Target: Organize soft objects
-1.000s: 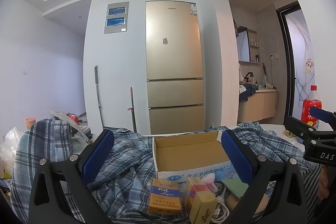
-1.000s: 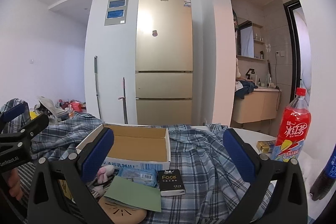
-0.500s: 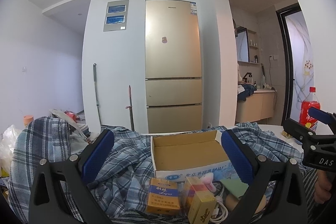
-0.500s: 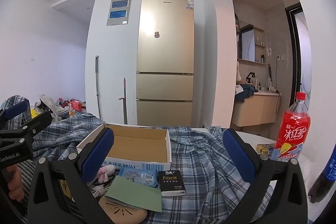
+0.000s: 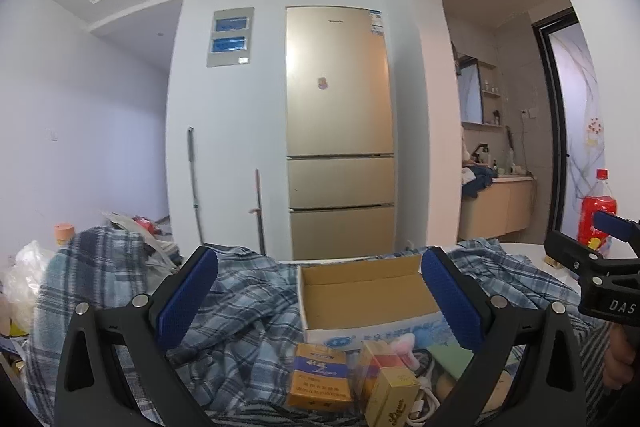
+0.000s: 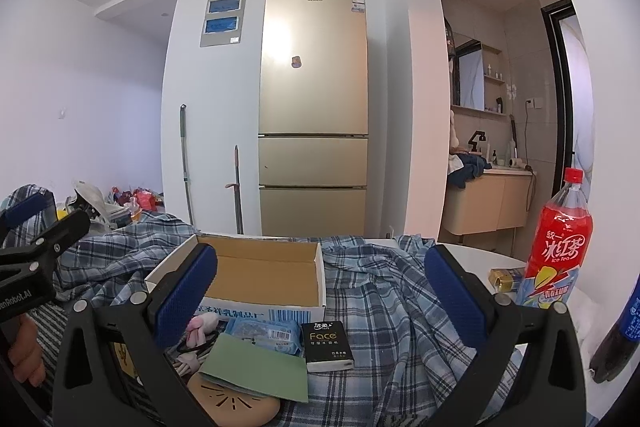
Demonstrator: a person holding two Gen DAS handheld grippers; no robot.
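Observation:
An open, empty cardboard box (image 5: 362, 301) (image 6: 264, 277) sits on a crumpled blue plaid cloth (image 5: 248, 319) (image 6: 384, 307). In front of it lie a blue wipes pack (image 6: 266, 335), a black "Face" tissue pack (image 6: 327, 346), a green flat packet (image 6: 256, 371), a small pink soft toy (image 5: 404, 345) (image 6: 200, 327), and orange and yellow cartons (image 5: 318, 377). My left gripper (image 5: 318, 303) is open and empty above the cloth, just before the box. My right gripper (image 6: 320, 301) is open and empty over the tissue packs.
A red iced tea bottle (image 6: 556, 247) and a dark bottle (image 6: 618, 339) stand at the right on the white table (image 6: 484, 259). A tan round object (image 6: 236, 401) lies at the front. A gold fridge (image 5: 340, 131) and mops stand behind. Clutter lies on the left floor.
Both views have shifted slightly; the grippers have stayed open and empty, hovering in about the same place before the box.

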